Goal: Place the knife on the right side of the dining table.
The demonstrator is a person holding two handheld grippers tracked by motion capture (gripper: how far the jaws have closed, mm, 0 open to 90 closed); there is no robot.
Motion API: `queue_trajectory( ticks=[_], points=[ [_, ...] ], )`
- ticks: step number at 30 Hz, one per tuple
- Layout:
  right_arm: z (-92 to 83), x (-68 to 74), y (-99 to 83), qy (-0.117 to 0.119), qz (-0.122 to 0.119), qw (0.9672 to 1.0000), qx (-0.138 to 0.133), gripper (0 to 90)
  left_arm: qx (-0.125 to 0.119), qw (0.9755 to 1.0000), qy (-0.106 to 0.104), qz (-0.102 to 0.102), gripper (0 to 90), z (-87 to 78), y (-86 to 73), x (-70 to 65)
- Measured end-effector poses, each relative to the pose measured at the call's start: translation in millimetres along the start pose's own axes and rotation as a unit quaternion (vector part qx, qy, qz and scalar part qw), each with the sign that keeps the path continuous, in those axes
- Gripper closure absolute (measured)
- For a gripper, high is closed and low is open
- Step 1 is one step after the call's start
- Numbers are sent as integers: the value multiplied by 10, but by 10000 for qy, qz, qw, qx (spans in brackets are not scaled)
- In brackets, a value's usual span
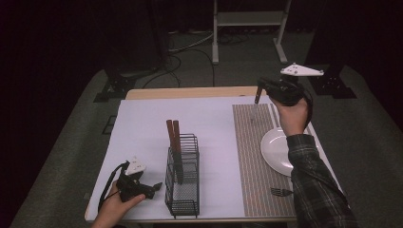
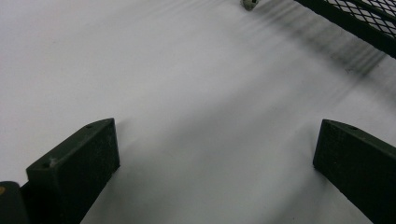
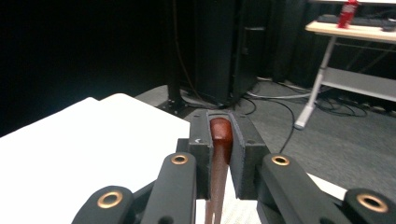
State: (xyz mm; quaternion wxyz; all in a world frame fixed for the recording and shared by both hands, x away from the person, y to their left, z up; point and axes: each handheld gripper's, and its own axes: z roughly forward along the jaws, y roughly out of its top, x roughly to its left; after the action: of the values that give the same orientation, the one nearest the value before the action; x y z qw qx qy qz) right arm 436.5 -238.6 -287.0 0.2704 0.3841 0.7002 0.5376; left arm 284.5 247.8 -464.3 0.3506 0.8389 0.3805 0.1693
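Above the far end of the striped placemat point(image 1: 256, 156), at the upper right of the high view, the right gripper point(image 1: 259, 95) had its jaws clamped on the brown wooden handle of a piece of cutlery point(image 3: 219, 158), seemingly a knife, though its working end was too thin and dim to make out. The handle stood between the pads with its tip pointing upward in the right gripper view, the rest hanging down toward the mat. A clean placement called for lowering it over the bare strip of mat to the left of the white plate point(image 1: 278, 152), laying it parallel to the stripes, and opening only once it rested flat. A fork point(image 1: 281, 192) already lay at the near end of the mat, bottom right, so the far and middle stretch was the free ground. The table's far edge sat just beyond the gripper, leaving little margin there. At lower left, the left gripper point(image 1: 154, 187) rested low over the white sheet point(image 2: 187, 93) with its jaws spread wide and empty, just beside the black wire caddy point(image 1: 183, 190), which held two more brown-handled pieces point(image 1: 173, 135) upright.
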Motion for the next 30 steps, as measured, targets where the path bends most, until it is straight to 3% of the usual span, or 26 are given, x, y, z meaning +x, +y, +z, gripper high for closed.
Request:
queue_trajectory(
  ticks=[8, 17, 22, 30],
  points=[
    [78, -165, -188, -304, 135, 9994, 71, 797, 0, 10000, 0, 9, 0, 0, 0, 2],
    [138, -253, -332, -418, 270, 9987, 145, 797, 1, 10000, -4, 1, 0, 0, 0, 1],
    [111, -292, -348, -463, 316, 9984, 114, 791, -1, 10000, -1, -1, 0, 0, 0, 0],
    [-1, -413, -394, -739, 259, 9968, 166, 762, -1, 10000, -2, -4, 0, 0, 0, 0]
  ],
)
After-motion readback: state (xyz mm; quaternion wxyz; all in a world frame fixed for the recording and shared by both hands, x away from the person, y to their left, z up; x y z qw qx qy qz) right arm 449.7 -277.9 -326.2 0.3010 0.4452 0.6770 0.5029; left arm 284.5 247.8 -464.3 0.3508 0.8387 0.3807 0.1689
